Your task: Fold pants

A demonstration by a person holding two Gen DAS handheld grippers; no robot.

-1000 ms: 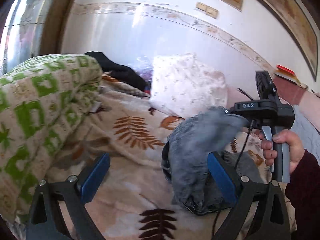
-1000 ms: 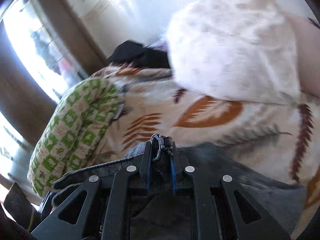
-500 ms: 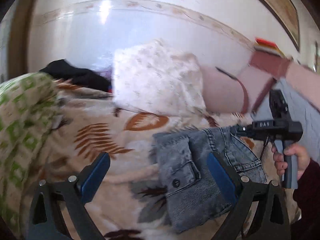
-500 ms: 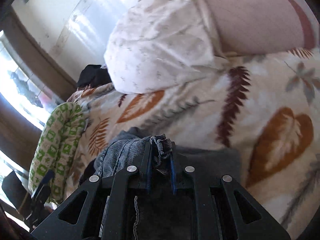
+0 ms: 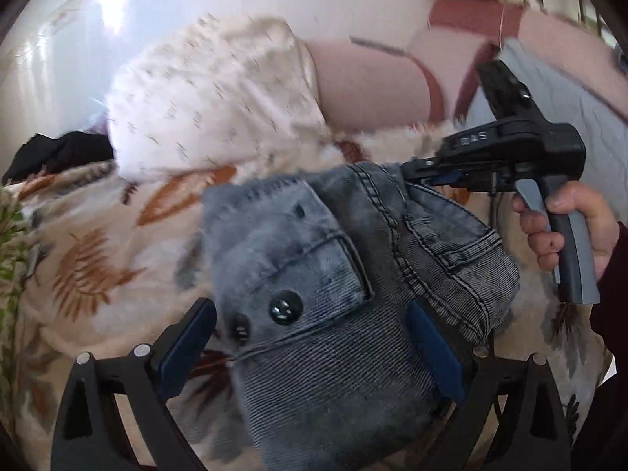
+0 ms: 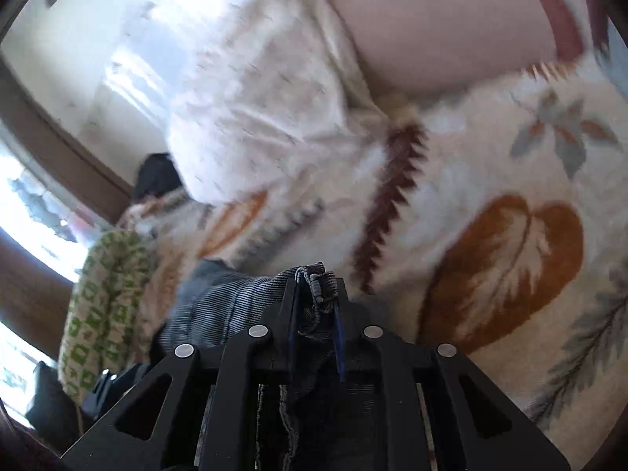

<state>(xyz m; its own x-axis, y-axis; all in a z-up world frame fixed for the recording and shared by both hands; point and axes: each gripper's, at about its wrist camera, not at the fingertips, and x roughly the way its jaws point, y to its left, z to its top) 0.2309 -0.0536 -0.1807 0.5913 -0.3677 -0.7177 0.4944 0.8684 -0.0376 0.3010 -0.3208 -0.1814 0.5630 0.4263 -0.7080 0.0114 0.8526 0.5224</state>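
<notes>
Grey-blue denim pants (image 5: 337, 298) lie bunched on a cream blanket with leaf prints (image 5: 94, 267), waistband and a dark button facing me. My left gripper (image 5: 314, 337) is open, its blue pads on either side of the waistband, not clamped on it. My right gripper (image 5: 416, 174) is shut on the pants' top edge and holds it up; in the right wrist view a fold of denim (image 6: 318, 286) is pinched between its closed jaws (image 6: 316, 314).
A white patterned pillow (image 5: 212, 102) and a pink pillow (image 5: 373, 86) lie at the head of the bed. A green-and-white quilt (image 6: 106, 298) is rolled at the left. Dark clothing (image 5: 59, 153) lies by the wall.
The right gripper has lowered and spread the pants out from a hanging bundle. The left gripper has moved in closer, so the waistband now sits between its open fingers.
</notes>
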